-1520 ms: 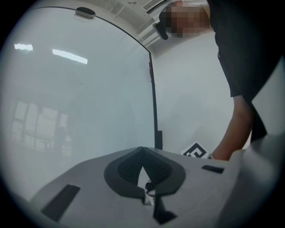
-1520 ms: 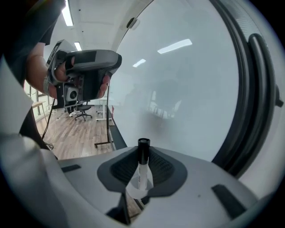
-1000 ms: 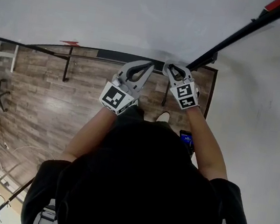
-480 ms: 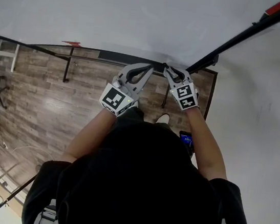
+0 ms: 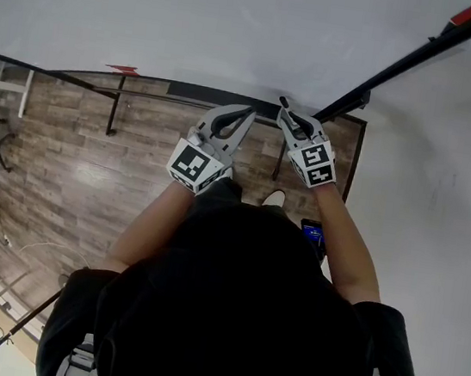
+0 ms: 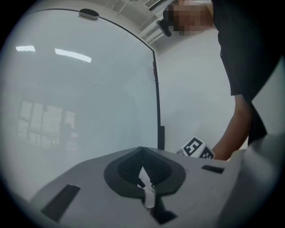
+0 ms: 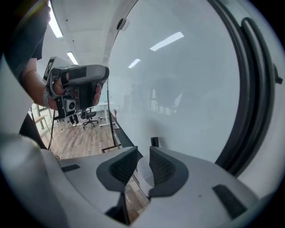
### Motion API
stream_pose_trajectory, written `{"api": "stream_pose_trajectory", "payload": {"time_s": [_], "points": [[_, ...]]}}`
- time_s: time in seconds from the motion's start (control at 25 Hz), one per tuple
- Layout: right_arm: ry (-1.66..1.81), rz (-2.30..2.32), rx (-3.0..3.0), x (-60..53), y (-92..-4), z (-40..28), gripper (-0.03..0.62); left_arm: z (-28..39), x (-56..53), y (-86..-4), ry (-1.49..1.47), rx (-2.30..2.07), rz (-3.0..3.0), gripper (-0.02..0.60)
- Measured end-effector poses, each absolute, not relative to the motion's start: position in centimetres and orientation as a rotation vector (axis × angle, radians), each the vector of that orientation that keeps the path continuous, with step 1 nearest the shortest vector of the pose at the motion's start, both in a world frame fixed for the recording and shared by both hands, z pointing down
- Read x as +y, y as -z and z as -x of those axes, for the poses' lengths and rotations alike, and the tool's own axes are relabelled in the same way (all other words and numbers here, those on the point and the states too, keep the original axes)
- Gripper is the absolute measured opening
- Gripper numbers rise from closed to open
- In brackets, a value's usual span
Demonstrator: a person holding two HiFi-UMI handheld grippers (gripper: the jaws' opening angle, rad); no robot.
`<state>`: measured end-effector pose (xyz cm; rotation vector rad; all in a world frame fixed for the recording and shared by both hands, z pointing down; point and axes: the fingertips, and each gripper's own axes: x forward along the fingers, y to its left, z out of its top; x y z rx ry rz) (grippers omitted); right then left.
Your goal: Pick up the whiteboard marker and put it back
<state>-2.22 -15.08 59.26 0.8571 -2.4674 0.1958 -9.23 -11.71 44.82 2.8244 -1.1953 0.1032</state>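
Right gripper view showed the right gripper [image 7: 143, 151] with jaws apart, just opened wider, nothing between them. Just beyond, by the whiteboard's ledge [image 7: 124, 139], stood a small dark stub [image 7: 154, 141] (possibly the whiteboard marker, too small to tell). The left gripper [image 6: 142, 150] was closed, empty.

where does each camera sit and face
Head view: on the head, facing steeply down; torso, forearms, left hand-held gripper, right hand-held gripper.
Left gripper view: on that gripper, facing the whiteboard; its shut jaws.
Right gripper view: on that gripper, along the whiteboard; empty jaws just opening.
Shared: both gripper views show the whiteboard.
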Motion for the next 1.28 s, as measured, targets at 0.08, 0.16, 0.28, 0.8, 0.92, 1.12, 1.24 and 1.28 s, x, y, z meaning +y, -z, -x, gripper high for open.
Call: {"api": "stream_pose_trajectory", "payload": {"time_s": [0.08, 0.16, 0.28, 0.8, 0.92, 1.12, 1.24, 1.28], "points": [[-0.199, -0.867, -2.493, -14.8, -58.2, 2.3, 0.083, 9.1, -11.7, -44.8, -0.098, -1.194, -2.829, 0.005], [-0.202, -0.876, -2.521, -14.5, -56.8, 2.4, 0.083, 8.8, -11.7, -44.7, -0.091, -1.184, -2.834, 0.005], [-0.207, -0.878, -2.565, -13.7, -54.5, 2.4, 0.081, 8.2, -11.6, -44.6, -0.108, -1.158, -2.848, 0.005], [-0.155, -0.956, -2.788, -10.7, -41.3, 0.5, 0.081, 5.3, -11.8, -41.4, -0.061, -1.073, -2.891, 0.005], [-0.144, -0.982, -2.804, -10.4, -39.5, -0.1, 0.078, 4.4, -11.8, -39.9, -0.055, -1.049, -2.882, 0.005], [-0.106, -1.070, -2.864, -9.2, -36.0, -1.4, 0.036, 3.2, -10.2, -37.6, 0.008, -0.956, -2.900, 0.005], [-0.078, -1.107, -2.866, -9.0, -34.7, -1.8, 0.009, 3.1, -9.8, -36.4, 0.028, -0.920, -2.911, 0.005], [-0.077, -1.115, -2.867, -8.9, -34.6, -1.9, 0.004, 3.0, -9.8, -36.1, 0.029, -0.913, -2.913, 0.005]]}}
